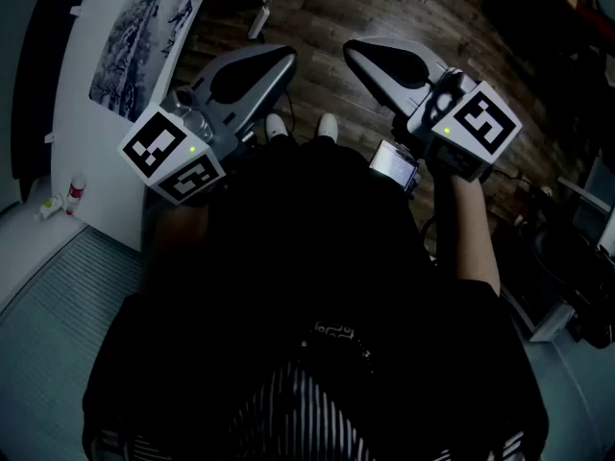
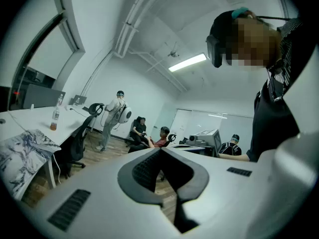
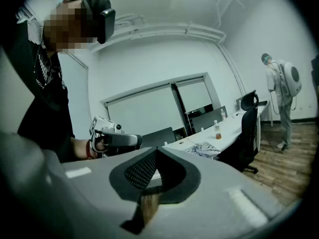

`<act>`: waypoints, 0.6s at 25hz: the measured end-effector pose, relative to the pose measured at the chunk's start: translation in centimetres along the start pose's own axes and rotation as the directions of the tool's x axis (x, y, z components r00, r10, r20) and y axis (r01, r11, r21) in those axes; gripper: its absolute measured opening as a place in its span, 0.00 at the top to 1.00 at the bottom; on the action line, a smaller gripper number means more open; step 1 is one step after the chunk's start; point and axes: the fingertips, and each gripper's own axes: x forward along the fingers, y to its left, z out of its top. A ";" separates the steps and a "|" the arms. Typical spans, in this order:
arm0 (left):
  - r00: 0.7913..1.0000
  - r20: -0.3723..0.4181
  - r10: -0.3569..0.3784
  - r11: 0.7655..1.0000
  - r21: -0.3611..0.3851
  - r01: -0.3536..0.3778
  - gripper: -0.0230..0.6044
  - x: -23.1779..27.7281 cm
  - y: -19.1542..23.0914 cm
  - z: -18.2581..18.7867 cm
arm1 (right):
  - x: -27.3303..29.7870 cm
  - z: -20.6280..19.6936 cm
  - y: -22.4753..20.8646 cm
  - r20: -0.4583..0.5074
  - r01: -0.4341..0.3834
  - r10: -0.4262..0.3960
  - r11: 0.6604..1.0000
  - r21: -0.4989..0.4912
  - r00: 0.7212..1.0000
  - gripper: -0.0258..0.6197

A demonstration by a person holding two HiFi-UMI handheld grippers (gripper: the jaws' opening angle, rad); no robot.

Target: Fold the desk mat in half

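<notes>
Progress: not begun; desk mat [image 1: 144, 27] unfolded on the surface [image 1: 77, 113].
Mat: well left of the left hand-held gripper [image 1: 283, 60].
Jaws: left hand-held gripper and right hand-held gripper [image 1: 354, 54] pressed together, empty.
Remaining: whole fold.

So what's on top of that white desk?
A printed desk mat lies on the white desk, and a small bottle stands near one end. Whatever is under the mat is covered, so it can't be seen.
</notes>
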 end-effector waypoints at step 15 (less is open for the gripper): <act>0.999 -0.038 -0.004 1.000 0.023 0.004 0.95 -0.4 0.7 0.4 | 0.2 0.7 0.2 0.008 0.013 -0.013 1.000 0.016 1.000 0.96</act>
